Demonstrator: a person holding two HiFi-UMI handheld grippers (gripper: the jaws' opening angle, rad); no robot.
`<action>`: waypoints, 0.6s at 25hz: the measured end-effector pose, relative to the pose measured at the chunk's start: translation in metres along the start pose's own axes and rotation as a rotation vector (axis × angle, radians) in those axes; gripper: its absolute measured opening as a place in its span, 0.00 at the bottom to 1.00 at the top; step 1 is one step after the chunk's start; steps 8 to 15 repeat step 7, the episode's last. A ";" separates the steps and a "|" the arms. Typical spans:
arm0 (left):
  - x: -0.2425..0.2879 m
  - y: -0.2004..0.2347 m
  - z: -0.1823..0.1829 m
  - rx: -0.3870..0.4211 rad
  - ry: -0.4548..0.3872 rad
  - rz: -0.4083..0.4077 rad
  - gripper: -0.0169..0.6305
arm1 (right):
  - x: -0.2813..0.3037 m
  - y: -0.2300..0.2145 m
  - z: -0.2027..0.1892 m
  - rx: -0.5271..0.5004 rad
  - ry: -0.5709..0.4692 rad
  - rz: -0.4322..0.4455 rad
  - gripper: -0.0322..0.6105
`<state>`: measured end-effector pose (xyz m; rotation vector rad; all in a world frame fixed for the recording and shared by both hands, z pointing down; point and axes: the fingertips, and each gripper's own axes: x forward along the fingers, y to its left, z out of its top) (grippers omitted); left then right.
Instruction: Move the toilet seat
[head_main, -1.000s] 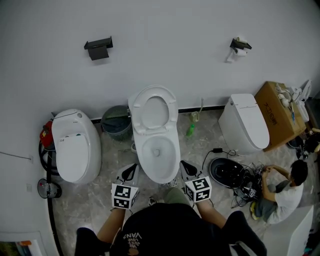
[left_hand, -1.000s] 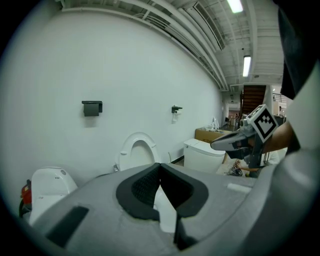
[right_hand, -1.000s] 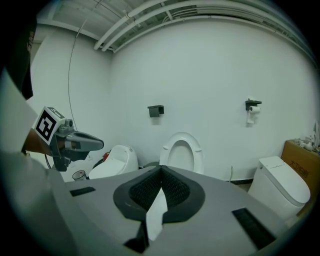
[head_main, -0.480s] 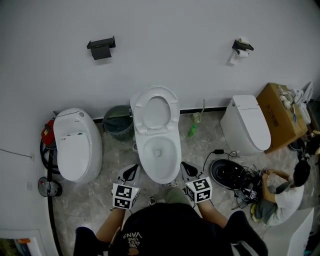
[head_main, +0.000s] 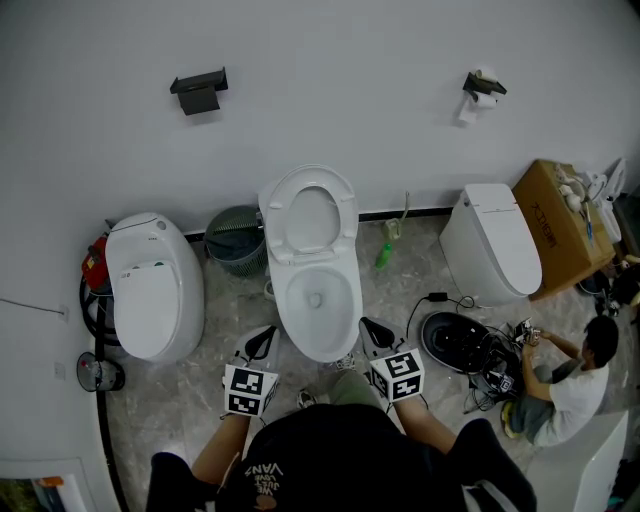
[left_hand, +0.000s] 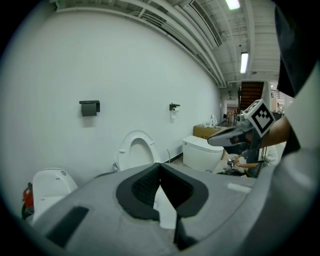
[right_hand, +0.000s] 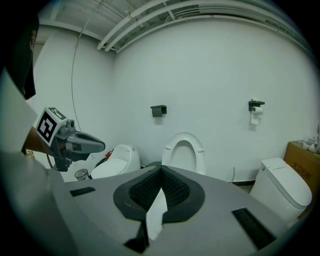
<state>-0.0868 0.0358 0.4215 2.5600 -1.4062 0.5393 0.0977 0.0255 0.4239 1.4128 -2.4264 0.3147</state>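
Note:
The middle white toilet (head_main: 317, 300) stands against the wall with its seat (head_main: 309, 217) raised upright; the seat (left_hand: 135, 152) also shows in the left gripper view and the seat (right_hand: 185, 151) in the right gripper view. My left gripper (head_main: 262, 343) hovers by the bowl's front left corner, shut and empty. Off the bowl's front right corner, my right gripper (head_main: 372, 335) is likewise shut with nothing in it. Neither touches the toilet.
A closed toilet (head_main: 147, 290) stands at the left and another (head_main: 497, 243) at the right. A grey bin (head_main: 236, 240) sits by the wall, a green bottle (head_main: 382, 257) right of the bowl. A cardboard box (head_main: 555, 226), cables and a seated person (head_main: 570, 382) fill the right side.
The view has shifted slightly; both grippers stay shut at the bowl's front corners. The seated person at the right has moved a little.

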 end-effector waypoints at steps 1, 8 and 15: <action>0.000 0.000 0.000 0.000 0.000 -0.001 0.03 | 0.000 0.001 0.000 0.004 0.002 0.001 0.05; 0.001 -0.004 -0.003 -0.001 0.002 -0.003 0.03 | -0.002 0.003 -0.003 0.018 -0.001 0.006 0.05; 0.001 -0.004 -0.003 -0.001 0.002 -0.003 0.03 | -0.002 0.003 -0.003 0.018 -0.001 0.006 0.05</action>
